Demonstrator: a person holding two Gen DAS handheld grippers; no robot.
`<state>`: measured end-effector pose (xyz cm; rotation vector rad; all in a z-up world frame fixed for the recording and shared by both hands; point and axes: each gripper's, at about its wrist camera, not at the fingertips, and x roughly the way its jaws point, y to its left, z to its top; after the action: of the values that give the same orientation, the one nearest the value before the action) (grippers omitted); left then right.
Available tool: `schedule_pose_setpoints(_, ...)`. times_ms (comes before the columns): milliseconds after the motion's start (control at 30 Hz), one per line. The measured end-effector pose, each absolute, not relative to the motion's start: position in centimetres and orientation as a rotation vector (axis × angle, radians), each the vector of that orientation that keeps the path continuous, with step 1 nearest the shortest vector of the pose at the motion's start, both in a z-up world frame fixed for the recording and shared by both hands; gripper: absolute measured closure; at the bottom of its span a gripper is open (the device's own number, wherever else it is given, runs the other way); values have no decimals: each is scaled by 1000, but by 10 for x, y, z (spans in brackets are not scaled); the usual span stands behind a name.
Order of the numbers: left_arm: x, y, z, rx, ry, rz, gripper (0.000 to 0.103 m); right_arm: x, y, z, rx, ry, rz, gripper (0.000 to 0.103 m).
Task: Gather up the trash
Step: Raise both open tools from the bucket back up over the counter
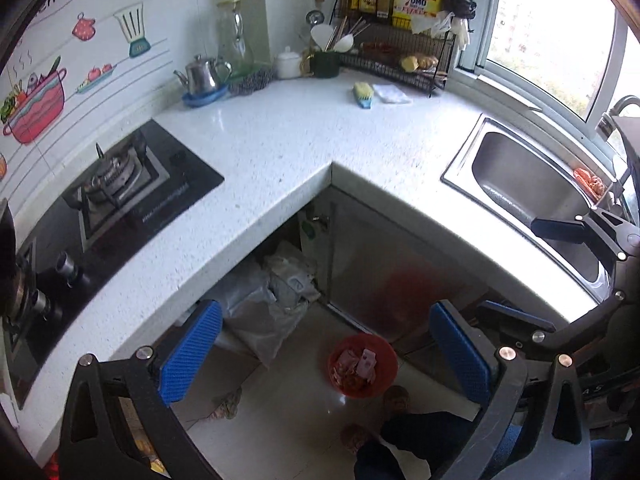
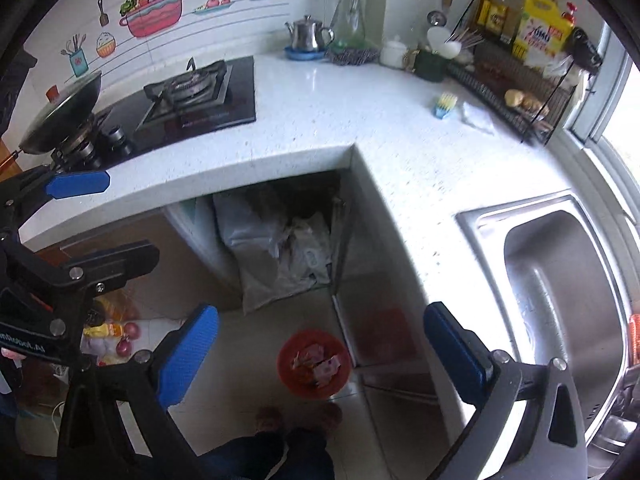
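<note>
A white speckled L-shaped counter (image 1: 280, 152) is seen, with a black gas hob (image 1: 120, 200) set into one arm and a steel sink (image 1: 532, 184) into the other. On it are placed a kettle (image 1: 204, 74) on a blue dish, a brush (image 1: 363, 94), a white cloth (image 1: 392, 94) and a wire rack (image 1: 400, 60). On the tiled floor (image 2: 240, 380) below, a red bin (image 2: 314, 364) holding wrappers is set.

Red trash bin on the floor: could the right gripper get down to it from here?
Probably yes. The right gripper is open and empty, and the red bin stands on bare floor in front of the counter corner, top uncovered. Only the person's feet are close, on the near side.
</note>
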<state>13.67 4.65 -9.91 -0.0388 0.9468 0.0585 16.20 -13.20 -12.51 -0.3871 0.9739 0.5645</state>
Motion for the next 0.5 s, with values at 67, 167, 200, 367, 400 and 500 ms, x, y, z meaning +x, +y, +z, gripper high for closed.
schedule_pose_setpoints(67, 140, 44, -90, -31, 932, 58, 0, 161, -134, -113, -381, 952, 556, 1)
schedule_pose_setpoints(167, 146, 41, -77, -20, 910, 55, 0, 166, -138, -101, -377, 916, 541, 1)
schedule_pose_setpoints(200, 148, 41, -72, -15, 903, 53, 0, 169, -139, -98, -374, 912, 531, 1)
schedule_pose_setpoints(367, 171, 38, -65, 3, 892, 48, 0, 186, -148, -89, -326, 893, 509, 1)
schedule_pose_setpoints(400, 176, 37, -65, 3, 894, 45, 0, 190, -149, -88, -319, 893, 505, 1)
schedule_pose_setpoints(500, 195, 34, -69, 17, 901, 38, 0, 204, -150, -87, -310, 892, 502, 1)
